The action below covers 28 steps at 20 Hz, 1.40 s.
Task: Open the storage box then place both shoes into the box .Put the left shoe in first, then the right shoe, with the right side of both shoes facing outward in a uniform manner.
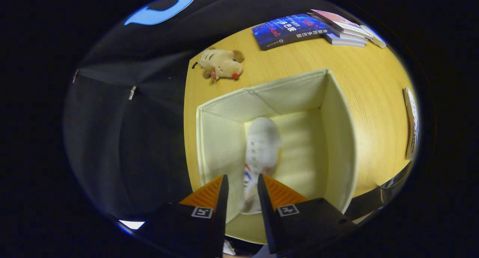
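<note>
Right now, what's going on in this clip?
A handheld gripper hangs over an open cream storage box on a wooden table, with a white shoe between its jaws. The shoe is blurred, toe pointing away, down inside the box. Whether the jaws press it or have let go is unclear. Beyond the box lie a plush toy and some books.

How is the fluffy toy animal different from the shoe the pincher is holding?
The tan plush toy animal lies free on the yellow wooden table, while the blurred white sneaker hangs inside the open cream fabric storage box. The toy is brown and tan with a red spot; the sneaker is mostly white with small red and blue marks. Nothing touches the toy, but the gripper has the sneaker between its fingers. Both look soft.
</note>
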Each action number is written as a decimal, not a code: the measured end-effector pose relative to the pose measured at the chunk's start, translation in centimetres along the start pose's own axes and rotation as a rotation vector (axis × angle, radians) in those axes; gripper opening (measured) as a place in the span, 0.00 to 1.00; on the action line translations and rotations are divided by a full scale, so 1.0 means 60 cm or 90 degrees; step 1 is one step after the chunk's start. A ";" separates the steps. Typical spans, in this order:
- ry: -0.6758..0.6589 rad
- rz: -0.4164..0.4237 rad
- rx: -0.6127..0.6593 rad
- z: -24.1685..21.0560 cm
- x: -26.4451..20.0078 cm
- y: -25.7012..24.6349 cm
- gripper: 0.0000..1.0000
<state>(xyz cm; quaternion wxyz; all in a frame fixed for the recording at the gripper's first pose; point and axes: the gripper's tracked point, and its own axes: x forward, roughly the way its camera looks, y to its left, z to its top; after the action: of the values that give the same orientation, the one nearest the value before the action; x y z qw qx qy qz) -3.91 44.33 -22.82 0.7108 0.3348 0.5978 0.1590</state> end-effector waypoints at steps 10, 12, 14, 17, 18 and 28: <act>-0.117 0.060 -0.083 0.077 -0.172 -0.051 0.91; -0.165 0.049 -0.094 0.110 -0.228 -0.095 0.91; -0.205 0.023 -0.088 0.142 -0.280 -0.158 0.91; -0.235 -0.035 -0.062 0.176 -0.343 -0.281 0.91; -0.236 -0.059 -0.053 0.181 -0.357 -0.331 0.91; -0.172 -0.203 0.064 0.177 -0.395 -0.731 0.91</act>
<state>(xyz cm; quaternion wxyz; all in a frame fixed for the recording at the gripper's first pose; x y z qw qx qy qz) -6.95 -5.34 -33.77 0.7833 0.2891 0.5494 -0.0317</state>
